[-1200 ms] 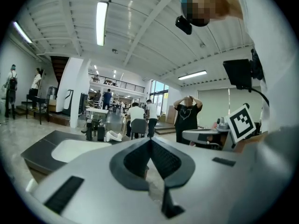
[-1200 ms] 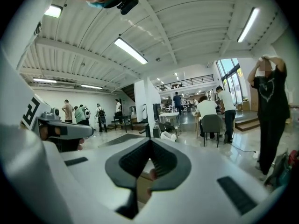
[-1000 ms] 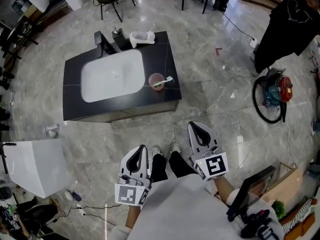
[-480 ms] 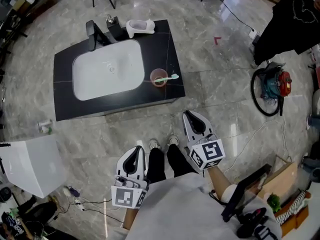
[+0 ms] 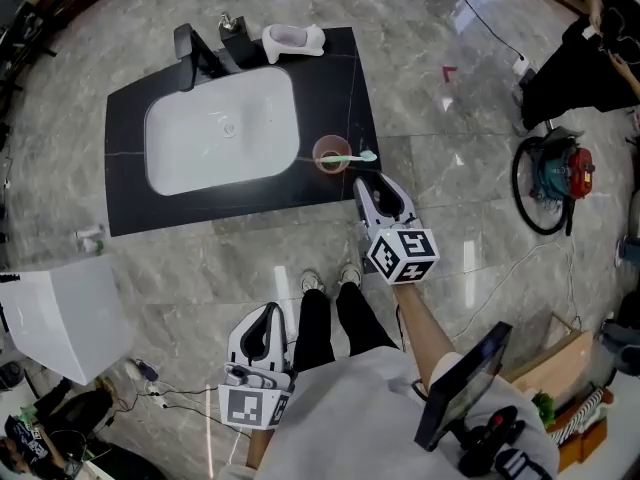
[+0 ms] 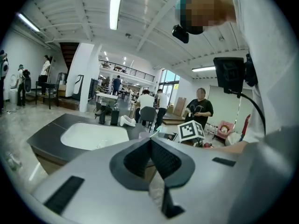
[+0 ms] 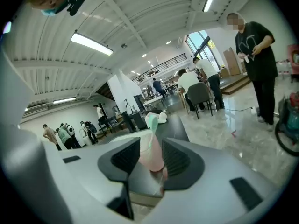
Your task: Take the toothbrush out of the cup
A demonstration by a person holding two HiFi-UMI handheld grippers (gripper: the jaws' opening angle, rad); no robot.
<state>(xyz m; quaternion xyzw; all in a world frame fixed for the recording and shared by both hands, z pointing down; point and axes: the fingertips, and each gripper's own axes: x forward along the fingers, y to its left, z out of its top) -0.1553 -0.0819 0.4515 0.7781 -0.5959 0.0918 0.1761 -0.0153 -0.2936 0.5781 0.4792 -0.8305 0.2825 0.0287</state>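
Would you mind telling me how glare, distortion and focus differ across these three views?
Head view: sharp and evenly lit, with pale reflections on the glossy floor and bending toward the edges. Left gripper view: strong fisheye, dark corners, blown-out ceiling light. Right gripper view: same fisheye; the close pink cup looks soft.

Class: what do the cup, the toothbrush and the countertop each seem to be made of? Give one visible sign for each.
Cup: probably plastic; pale pink, faintly see-through wall.
Toothbrush: plastic; smooth mint-green handle.
Countertop: black stone or a stone look; matt, with thin pale lines.
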